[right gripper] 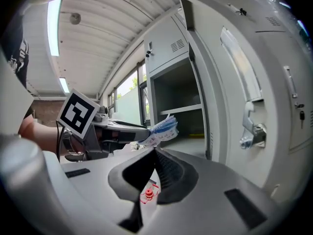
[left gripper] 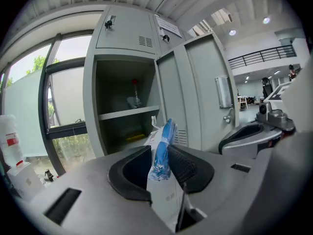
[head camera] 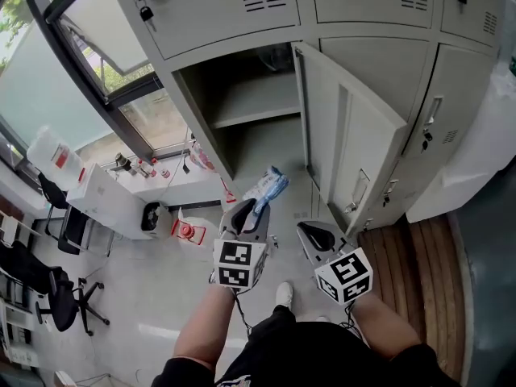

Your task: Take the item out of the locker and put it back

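Observation:
My left gripper (head camera: 256,210) is shut on a blue and white packet (head camera: 268,186), which sticks up from between the jaws in the left gripper view (left gripper: 164,148). It is held in front of the open grey locker (head camera: 242,103), below the level of the shelf (left gripper: 129,112). The locker door (head camera: 355,143) swings out to the right. My right gripper (head camera: 318,234) is beside the door's lower edge, its jaws meeting at the tips with nothing between them (right gripper: 155,153). From the right gripper view the packet (right gripper: 161,130) and the left gripper's marker cube (right gripper: 80,112) show on the left.
A small object with a red top (left gripper: 134,94) stands on the locker's upper shelf, and something yellow (left gripper: 132,137) lies below. A red item (head camera: 187,230) sits on the floor at left, near a white desk (head camera: 161,188) and office chairs (head camera: 56,297). Wooden boards (head camera: 411,264) lie at right.

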Demonstrator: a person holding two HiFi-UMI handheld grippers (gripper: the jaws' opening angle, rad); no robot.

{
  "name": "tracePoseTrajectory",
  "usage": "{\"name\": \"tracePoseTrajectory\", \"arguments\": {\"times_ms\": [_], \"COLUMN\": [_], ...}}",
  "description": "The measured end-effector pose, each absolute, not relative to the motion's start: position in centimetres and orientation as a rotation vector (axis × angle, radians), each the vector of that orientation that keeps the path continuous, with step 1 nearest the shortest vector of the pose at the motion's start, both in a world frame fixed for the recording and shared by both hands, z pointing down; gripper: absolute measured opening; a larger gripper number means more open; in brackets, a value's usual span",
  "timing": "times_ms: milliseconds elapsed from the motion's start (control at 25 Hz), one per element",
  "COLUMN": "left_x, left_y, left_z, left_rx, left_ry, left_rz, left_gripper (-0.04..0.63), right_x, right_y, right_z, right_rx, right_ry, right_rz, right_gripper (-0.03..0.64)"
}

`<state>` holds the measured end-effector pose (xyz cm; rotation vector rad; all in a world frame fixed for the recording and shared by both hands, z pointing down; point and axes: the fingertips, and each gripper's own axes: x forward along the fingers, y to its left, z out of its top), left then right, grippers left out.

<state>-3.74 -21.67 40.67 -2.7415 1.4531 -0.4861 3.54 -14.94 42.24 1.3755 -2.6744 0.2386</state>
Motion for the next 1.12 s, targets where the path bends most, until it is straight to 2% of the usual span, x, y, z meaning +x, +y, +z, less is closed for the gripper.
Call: {"name": "tracePoseTrajectory", "arguments": {"times_ms": [560,1120], "left_x": [-2.1,-0.1], "left_y": [-34.9,-41.2], "left_z": [44.2,48.5], "left_rx": [-2.759,-2.790], "left_ry": [1.213,1.130], "left_rz": [-0.615,-0.744], "left_gripper": [0.114,0.114], "right_x": [3.6,4.6], "right_y": [-22.6,-24.7], "right_z": [43.6,44.7], "right_rx": [1.594,1.737], "right_ry": [-2.517,-2.402], "right_rz": [0.284,0.329], "right_gripper": [0.051,0.051]}}
